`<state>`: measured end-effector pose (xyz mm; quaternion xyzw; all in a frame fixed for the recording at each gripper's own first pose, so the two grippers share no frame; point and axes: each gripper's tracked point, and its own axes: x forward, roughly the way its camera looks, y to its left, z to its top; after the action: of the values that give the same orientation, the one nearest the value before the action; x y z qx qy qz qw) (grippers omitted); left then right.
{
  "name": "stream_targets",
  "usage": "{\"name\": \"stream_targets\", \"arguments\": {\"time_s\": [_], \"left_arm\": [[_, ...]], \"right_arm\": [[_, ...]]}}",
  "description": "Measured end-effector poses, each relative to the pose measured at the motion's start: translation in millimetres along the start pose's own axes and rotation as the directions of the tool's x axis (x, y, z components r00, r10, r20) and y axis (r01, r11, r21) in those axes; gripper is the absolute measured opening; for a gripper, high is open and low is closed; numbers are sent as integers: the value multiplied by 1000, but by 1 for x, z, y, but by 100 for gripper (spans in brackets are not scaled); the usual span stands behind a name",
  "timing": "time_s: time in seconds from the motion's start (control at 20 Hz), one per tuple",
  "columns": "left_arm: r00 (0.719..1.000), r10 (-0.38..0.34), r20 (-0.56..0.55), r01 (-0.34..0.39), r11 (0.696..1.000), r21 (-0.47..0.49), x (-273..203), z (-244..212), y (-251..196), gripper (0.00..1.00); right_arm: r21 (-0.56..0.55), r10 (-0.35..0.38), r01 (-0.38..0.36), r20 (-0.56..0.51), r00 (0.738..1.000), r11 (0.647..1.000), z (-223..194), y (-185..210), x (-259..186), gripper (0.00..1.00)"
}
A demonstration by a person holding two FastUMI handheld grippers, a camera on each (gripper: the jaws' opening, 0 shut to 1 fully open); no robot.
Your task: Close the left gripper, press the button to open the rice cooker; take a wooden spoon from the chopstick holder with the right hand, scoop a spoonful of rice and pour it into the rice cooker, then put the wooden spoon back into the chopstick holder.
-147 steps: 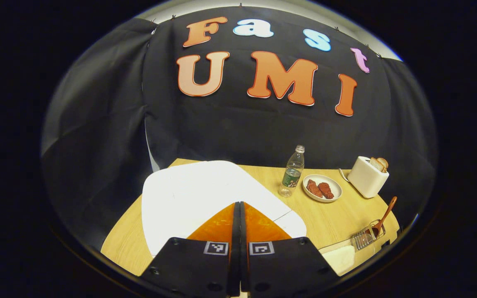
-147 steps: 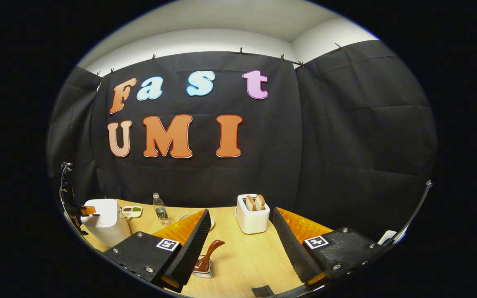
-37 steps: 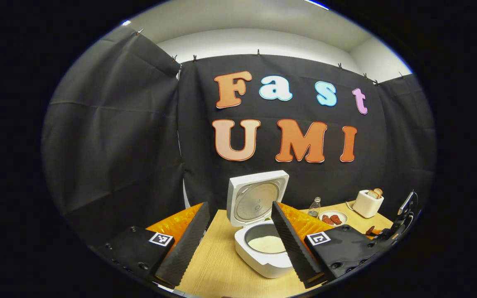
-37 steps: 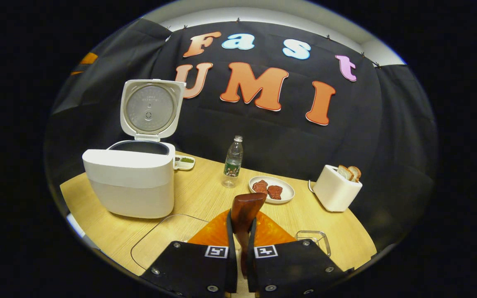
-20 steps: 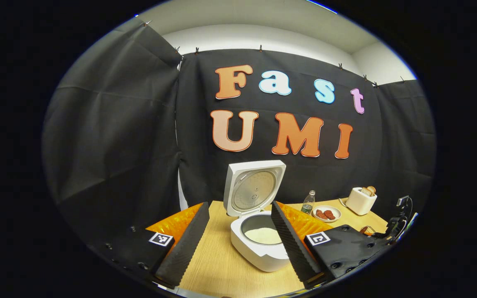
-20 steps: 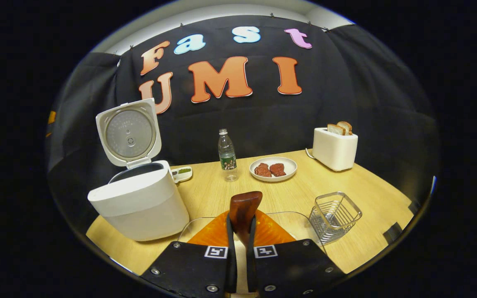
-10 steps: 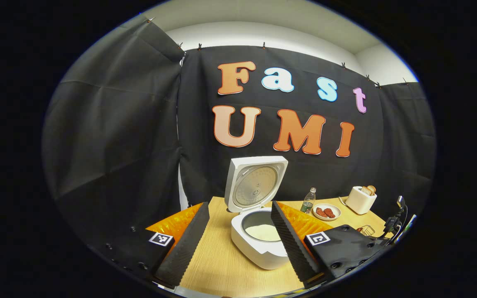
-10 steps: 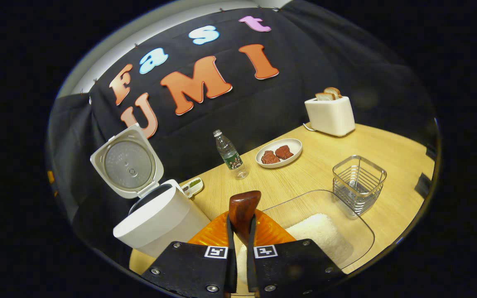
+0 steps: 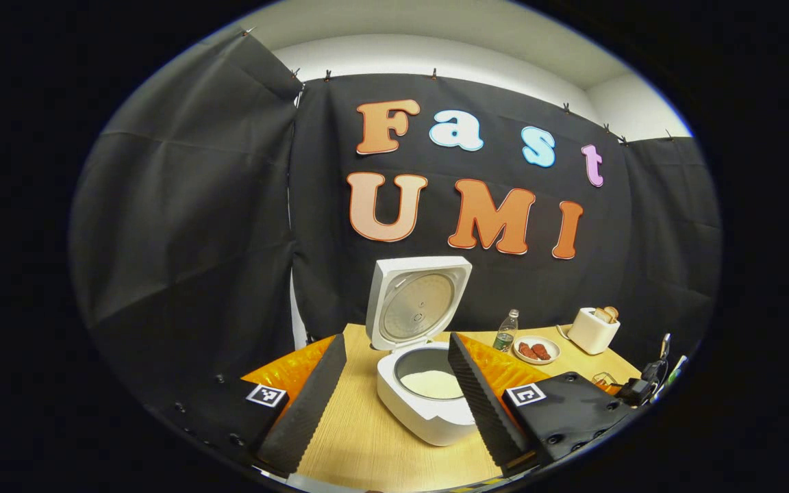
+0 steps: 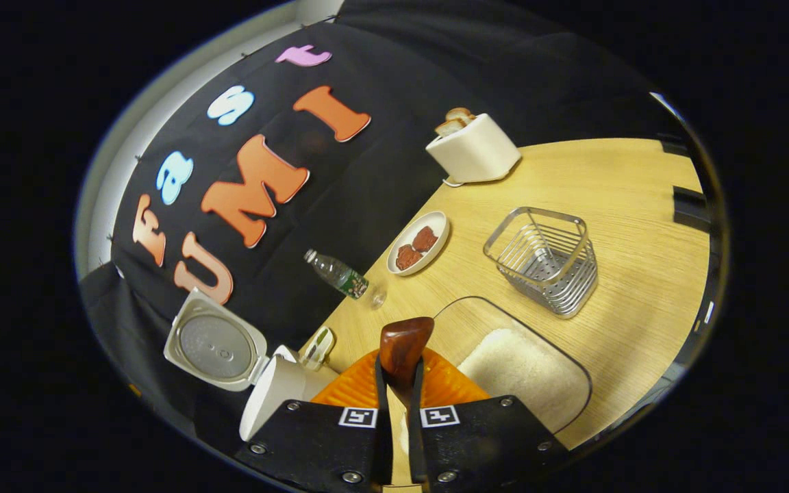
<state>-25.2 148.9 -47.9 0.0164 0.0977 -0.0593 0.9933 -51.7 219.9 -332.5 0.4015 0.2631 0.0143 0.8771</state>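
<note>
The white rice cooker (image 9: 429,411) stands open on the wooden table, lid (image 9: 418,305) raised, with white rice in its pot. My left gripper (image 9: 395,337) hovers open in front of it, nothing between its fingers. My right gripper (image 10: 398,390) is shut on the wooden spoon (image 10: 403,348); the brown handle end sticks out past the fingers and the bowl is hidden. Just ahead of it lies a clear tray (image 10: 572,404) holding a heap of rice (image 10: 514,366). The wire chopstick holder (image 10: 544,260) stands beyond the tray. The right gripper view is strongly tilted, with the cooker (image 10: 274,400) at lower left.
A water bottle (image 10: 340,276), a plate of red meat pieces (image 10: 418,242) and a white toaster with bread (image 10: 473,147) stand along the back of the table. A small sauce dish (image 10: 318,346) sits beside the cooker. The black cloth wall rises behind the table.
The right gripper has rolled further sideways with the spoon, over the rice tray. The left gripper has barely shifted and stays open; the cooker lid stays up.
</note>
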Motion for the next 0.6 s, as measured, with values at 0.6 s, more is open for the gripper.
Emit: {"name": "stream_targets", "arguments": {"time_s": [0.6], "left_arm": [[1000, -6, 18, 6, 1000, -3, -4, 5, -2, 100]], "right_arm": [[251, 4, -30, 104, 995, 967, 56, 29, -31, 8]]}}
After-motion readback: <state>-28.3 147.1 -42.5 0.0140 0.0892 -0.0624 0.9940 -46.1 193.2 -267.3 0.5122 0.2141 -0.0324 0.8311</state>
